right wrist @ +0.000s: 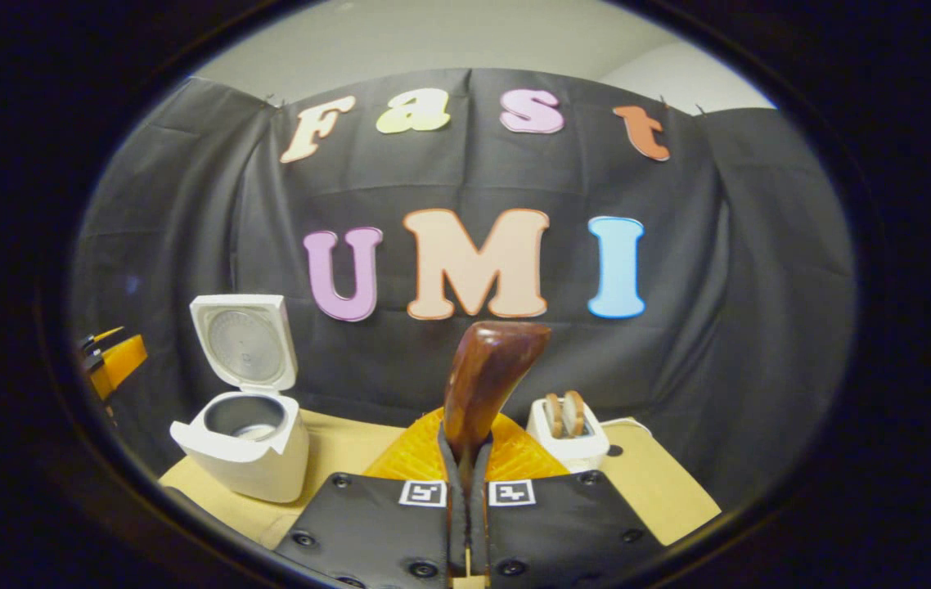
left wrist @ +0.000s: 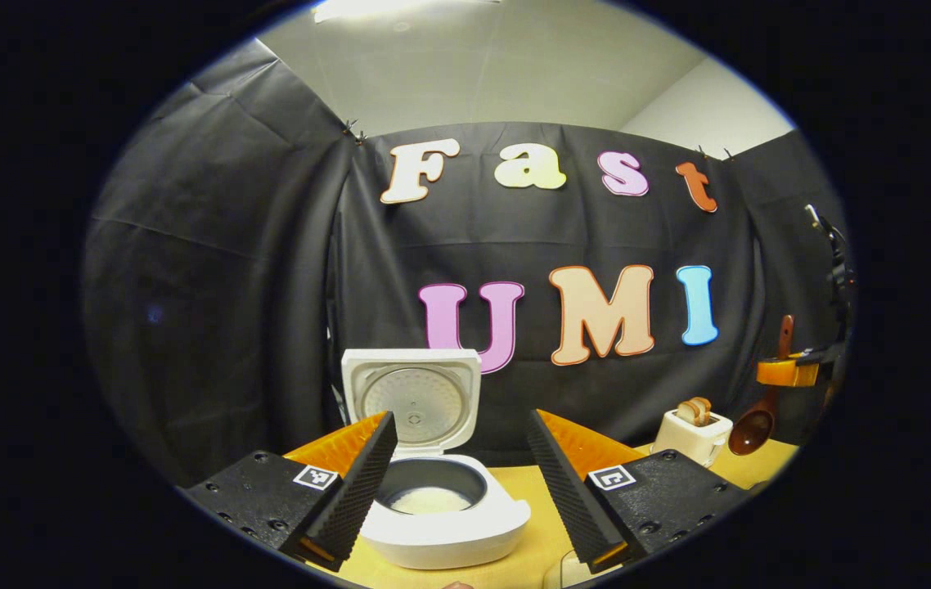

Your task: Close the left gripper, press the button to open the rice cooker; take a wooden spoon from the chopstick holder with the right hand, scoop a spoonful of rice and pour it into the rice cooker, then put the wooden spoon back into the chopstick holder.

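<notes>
The white rice cooker [left wrist: 441, 523] stands open on the table with its lid [left wrist: 412, 401] upright, and pale rice [left wrist: 429, 499] lies in the pot. My left gripper [left wrist: 461, 421] is open, its fingers spread on either side of the cooker, touching nothing. At the far right, my right gripper [left wrist: 793, 372] holds the brown wooden spoon [left wrist: 753, 429] upright with the bowl hanging down beside the toaster. In the right gripper view, that gripper [right wrist: 465, 450] is shut on the spoon's handle [right wrist: 488, 376], which sticks up ahead. The cooker [right wrist: 245, 446] stands to the left.
A white toaster [left wrist: 693, 438] with bread slices in it stands at the table's right [right wrist: 568, 429]. The tan table [right wrist: 351, 450] ends near the black cloth wall. A pale container rim [left wrist: 568, 573] shows at the bottom edge. The left gripper [right wrist: 110, 360] appears at the far left.
</notes>
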Available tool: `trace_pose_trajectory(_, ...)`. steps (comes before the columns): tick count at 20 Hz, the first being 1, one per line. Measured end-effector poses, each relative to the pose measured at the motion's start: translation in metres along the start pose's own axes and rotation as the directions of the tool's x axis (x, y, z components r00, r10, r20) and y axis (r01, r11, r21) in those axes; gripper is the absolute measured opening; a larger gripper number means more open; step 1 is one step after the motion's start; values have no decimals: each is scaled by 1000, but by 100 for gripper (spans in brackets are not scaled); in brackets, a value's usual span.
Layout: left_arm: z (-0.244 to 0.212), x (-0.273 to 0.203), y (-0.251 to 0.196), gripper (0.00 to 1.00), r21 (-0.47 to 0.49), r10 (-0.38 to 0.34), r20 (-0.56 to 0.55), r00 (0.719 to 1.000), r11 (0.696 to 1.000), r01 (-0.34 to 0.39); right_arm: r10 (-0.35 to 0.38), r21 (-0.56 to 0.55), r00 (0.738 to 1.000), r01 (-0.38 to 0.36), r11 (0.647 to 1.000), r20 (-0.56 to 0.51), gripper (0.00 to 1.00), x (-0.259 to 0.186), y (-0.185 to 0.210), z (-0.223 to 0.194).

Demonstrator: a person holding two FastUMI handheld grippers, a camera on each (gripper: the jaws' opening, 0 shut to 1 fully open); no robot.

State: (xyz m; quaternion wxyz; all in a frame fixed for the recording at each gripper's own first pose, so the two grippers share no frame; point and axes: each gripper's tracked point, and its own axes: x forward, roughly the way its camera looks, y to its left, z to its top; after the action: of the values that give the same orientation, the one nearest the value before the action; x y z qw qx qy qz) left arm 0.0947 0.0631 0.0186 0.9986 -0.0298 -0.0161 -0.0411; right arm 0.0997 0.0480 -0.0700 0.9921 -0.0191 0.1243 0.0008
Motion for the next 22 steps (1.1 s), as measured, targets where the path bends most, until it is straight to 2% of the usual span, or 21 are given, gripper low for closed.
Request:
trace_pose_trajectory(1, -1, 1, -6, 93, -6, -6, -1, 1000, 1000, 6, -18, 7, 1000, 18, 1000, -6, 7, -4, -13, -5)
trace_pose_trajectory(3, -3, 5, -19, 95, -5, -16, -6, 1000, 1000, 16, -57, 13, 998, 57, 998, -22, 3, -11, -40, -16)
trace_pose_trajectory(10, -4, 12, -55, 95, 11, -63, -16, 998, 998, 63, -140, 62, 983, 148, 987, -115, 5, -37, -100, -71)
trace_pose_trajectory(14, 0, 13, -65, 95, 23, -82, -10, 997, 996, 82, -138, 73, 976, 152, 986, -169, 5, -52, -108, -99)
trace_pose_trajectory(20, 2, 12, -71, 95, 30, -91, -9, 996, 995, 92, -122, 146, 960, 163, 976, -253, 5, -65, -103, -154)
trace_pose_trajectory(22, 3, 10, -70, 95, 36, -90, -9, 996, 995, 90, -127, 143, 954, 171, 975, -273, 8, -66, -102, -172)
